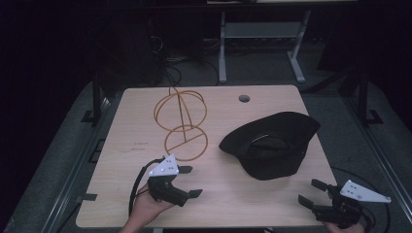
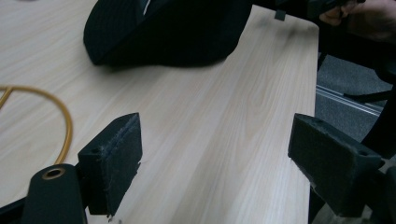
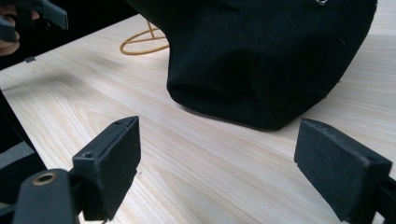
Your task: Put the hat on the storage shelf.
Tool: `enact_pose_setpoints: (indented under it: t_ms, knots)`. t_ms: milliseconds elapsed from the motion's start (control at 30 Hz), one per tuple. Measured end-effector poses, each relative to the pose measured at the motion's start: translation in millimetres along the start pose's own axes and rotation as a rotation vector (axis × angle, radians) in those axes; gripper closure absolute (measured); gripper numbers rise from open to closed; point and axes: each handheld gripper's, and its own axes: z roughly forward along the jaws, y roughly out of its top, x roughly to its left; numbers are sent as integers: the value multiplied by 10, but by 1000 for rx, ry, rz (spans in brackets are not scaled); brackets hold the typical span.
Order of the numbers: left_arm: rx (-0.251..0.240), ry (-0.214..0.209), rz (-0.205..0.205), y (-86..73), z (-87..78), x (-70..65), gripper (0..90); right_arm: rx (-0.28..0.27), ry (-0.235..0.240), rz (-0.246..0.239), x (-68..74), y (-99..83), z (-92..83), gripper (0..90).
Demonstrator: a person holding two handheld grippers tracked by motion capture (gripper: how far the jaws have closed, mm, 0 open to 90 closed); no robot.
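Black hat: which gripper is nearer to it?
Right. The right gripper sits just off the black hat at its near right, jaws open toward it. The left gripper is farther, beside the wire stand.

Black hat (image 1: 272, 144) lying crown-down, opening facing up, brim spread, on the table at about 3 o'clock from centre

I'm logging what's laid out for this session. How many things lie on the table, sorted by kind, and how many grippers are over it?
Black fabric hat: 1
Golden wire hat stand: 1
Hand-held two-jaw grippers, left gripper and right gripper, both open: 2
Total: 4, over the light wooden table
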Motion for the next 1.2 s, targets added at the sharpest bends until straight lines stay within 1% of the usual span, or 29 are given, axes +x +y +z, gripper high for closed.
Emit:
enact_pose_setpoints:
  t_ms: [67,100,133,200,233,333,400,433,467,500,533,567,600,633,667,700,733,767,833,900,933,967,1033,1067,1100,1167,1200]
  knots:
    - [-1,-2,5,23,23,-3,169,8,-9,-1,-2,-1,-4,141]
    - [-3,-11,2,42,50,-7,169,8,-9,-1,-2,-1,-4,141]
    - [11,-21,12,89,117,-22,169,5,-16,9,-8,0,-9,139]
    - [21,-28,29,143,177,-35,169,4,-13,8,-16,-1,-10,139]
    - [21,-28,29,143,177,-35,169,4,-13,8,-16,-1,-10,139]
    - [18,-44,35,243,279,-53,169,9,-15,8,-18,-4,-7,139]
    - [15,-45,37,268,301,-55,169,5,-12,13,-20,-9,-6,138]
    - [16,-46,39,297,323,-58,169,3,-9,17,-20,-14,-1,139]
    - [17,-46,50,329,341,-55,169,11,-7,20,-17,-19,5,139]
    - [15,-43,56,363,360,-56,169,21,-6,12,-13,-22,18,138]
    - [7,-50,55,427,394,-54,169,21,-5,9,-12,-19,20,139]
    - [7,-50,55,427,394,-54,169,21,-5,9,-12,-19,20,139]
    - [3,-56,55,489,435,-47,170,14,-6,17,-13,-14,17,139]
    - [3,-56,55,489,435,-47,169,14,-6,17,-13,-14,17,139]
    - [12,-58,65,556,483,-43,169,14,-7,17,-19,-16,25,139]
    - [12,-58,65,556,483,-43,170,14,-7,17,-19,-16,25,139]
    - [18,-52,75,626,535,-33,171,21,-8,12,-16,-19,32,139]
    - [18,-52,75,626,535,-33,171,21,-8,12,-16,-19,32,139]
    - [12,-58,76,723,606,-4,172,17,-9,11,-11,-20,23,139]
    - [10,-56,80,750,632,4,181,15,-11,15,-13,-21,19,139]
    - [14,-52,79,800,689,19,230,11,-6,16,-22,-24,23,139]
    - [14,-52,79,800,689,19,240,11,-6,16,-22,-24,23,139]
    - [9,-48,81,849,742,37,245,14,-3,15,-18,-18,29,139]
    - [6,-52,76,874,766,49,250,18,0,6,-13,-7,31,139]
    - [0,-64,66,918,817,62,261,17,-1,5,-12,-4,33,139]
    - [3,-69,66,936,848,63,280,19,0,4,-17,-4,35,139]
    - [9,-71,70,953,880,64,279,23,-9,7,-33,-7,42,139]
